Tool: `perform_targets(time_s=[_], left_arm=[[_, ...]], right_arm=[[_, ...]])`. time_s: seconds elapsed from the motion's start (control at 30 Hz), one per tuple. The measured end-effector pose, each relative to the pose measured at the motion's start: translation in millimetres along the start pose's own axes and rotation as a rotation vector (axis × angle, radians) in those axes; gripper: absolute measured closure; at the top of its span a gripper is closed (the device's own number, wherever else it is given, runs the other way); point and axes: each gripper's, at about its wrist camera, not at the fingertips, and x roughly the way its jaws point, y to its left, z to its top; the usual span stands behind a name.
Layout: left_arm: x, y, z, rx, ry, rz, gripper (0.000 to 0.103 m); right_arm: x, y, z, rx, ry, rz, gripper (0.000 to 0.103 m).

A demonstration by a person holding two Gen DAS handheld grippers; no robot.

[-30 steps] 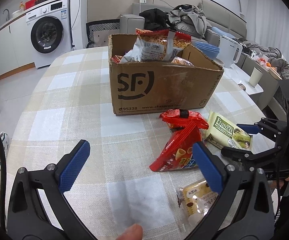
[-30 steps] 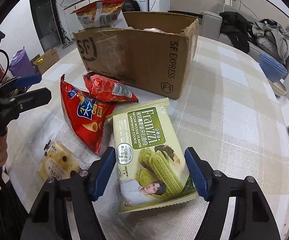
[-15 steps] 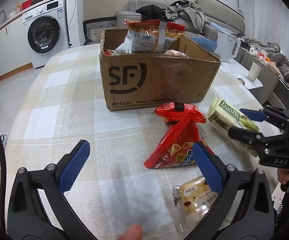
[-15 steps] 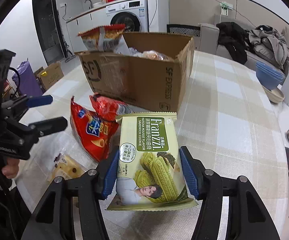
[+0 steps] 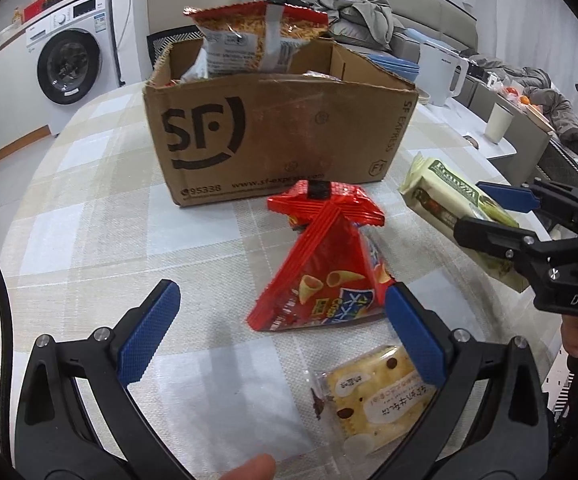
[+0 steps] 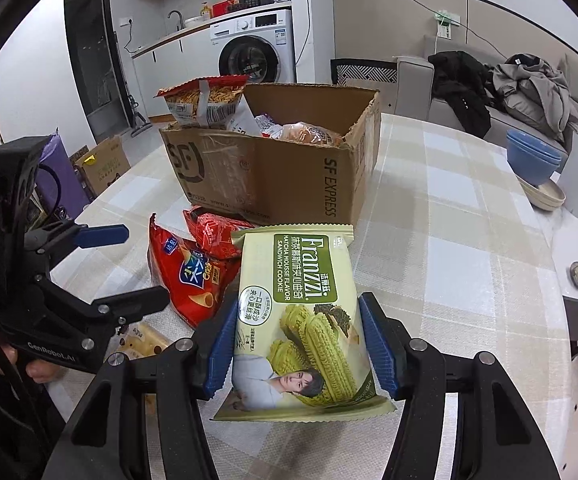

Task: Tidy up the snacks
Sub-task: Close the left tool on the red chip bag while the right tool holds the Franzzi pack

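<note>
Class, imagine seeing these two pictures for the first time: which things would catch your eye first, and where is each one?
The green Franzzi matcha cookie packet stands out, clamped between the blue fingers of the right gripper and lifted in front of the brown SF cardboard box. That box sits mid-table, with an orange-topped noodle snack bag sticking out of it. Nearer, a red cone-crisp bag lies on the checked tablecloth ahead of the open left gripper.

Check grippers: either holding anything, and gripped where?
Right gripper clamps the Franzzi matcha cookie pack by its two long side edges, near the bottom end. Left gripper is open, empty.
</note>
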Motion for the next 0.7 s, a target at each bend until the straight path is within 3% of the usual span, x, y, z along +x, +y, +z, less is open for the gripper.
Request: perform_targets(time_s=[0.23, 0.4, 0.5, 0.6, 0.7], left_arm=[[19.0, 1.2, 2.5, -0.070, 0.030, -0.112, 0.001], [33.0, 1.4, 4.4, -0.097, 0.035, -0.124, 0.005], [42.8, 2.1, 4.2, -0.113, 0.044, -0.128, 0.018], [45.7, 3.9, 4.7, -0.123, 0.043, -0.187, 0.041], [48.0, -0.1, 5.3, -0.109, 0.042, -0.177, 0.050]], right_arm=[[0.3, -0.6, -0.1, -0.001, 0.002, 0.001, 0.043], [1.1, 0.3, 0.1, -0.003, 0.004, 0.001, 0.043], [2.7, 1.0, 0.1, -0.004, 0.005, 0.001, 0.043], [4.2, 1.2, -0.2, -0.005, 0.009, 0.000, 0.043], [4.5, 2.0, -0.1, -0.008, 0.009, 0.001, 0.043]])
